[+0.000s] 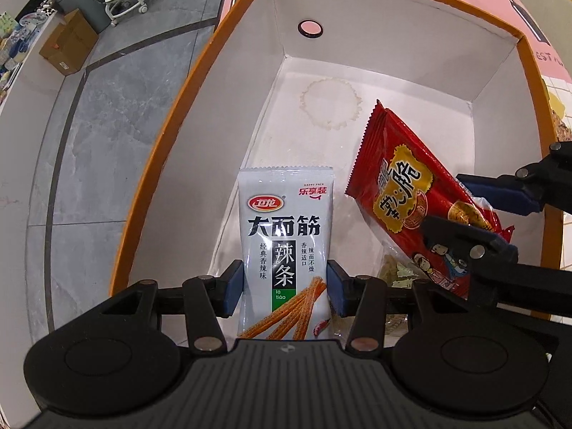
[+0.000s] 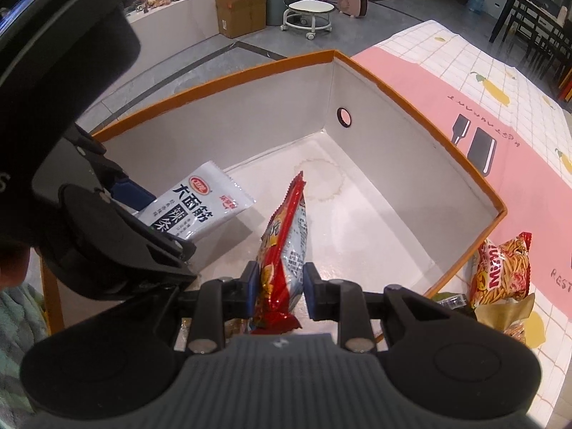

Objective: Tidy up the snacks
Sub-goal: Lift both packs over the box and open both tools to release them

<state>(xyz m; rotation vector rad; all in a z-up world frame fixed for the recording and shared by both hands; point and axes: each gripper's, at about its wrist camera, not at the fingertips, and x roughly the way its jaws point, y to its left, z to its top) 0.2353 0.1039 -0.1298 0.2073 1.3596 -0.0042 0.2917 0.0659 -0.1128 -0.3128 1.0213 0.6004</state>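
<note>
**Both claws down in the box, one snack packet each**

The left claw [image 1: 285, 287] pinches a grey-white latiao packet [image 1: 286, 250] by its two side edges, blue pads pressed on either side, front label facing the camera and the top seal pointing up toward 12 o'clock. The right claw [image 2: 279, 287] is clamped on a red cracker packet [image 2: 284, 246], held edge-on, its free end sticking up toward 12.

Both packets hang inside the orange-rimmed white box [image 1: 200, 114], above its floor. In the left wrist view the red packet sits at about 3 o'clock from the grey one, near but not touching. The box floor carries a ring-shaped stain [image 1: 330, 103] and the far wall has a round hole [image 1: 310, 28].

Out on the counter [image 2: 507, 82], past the box's rim at around 4 o'clock in the right wrist view, lies another noodle-snack bag [image 2: 502, 271] with red and yellow print.
</note>
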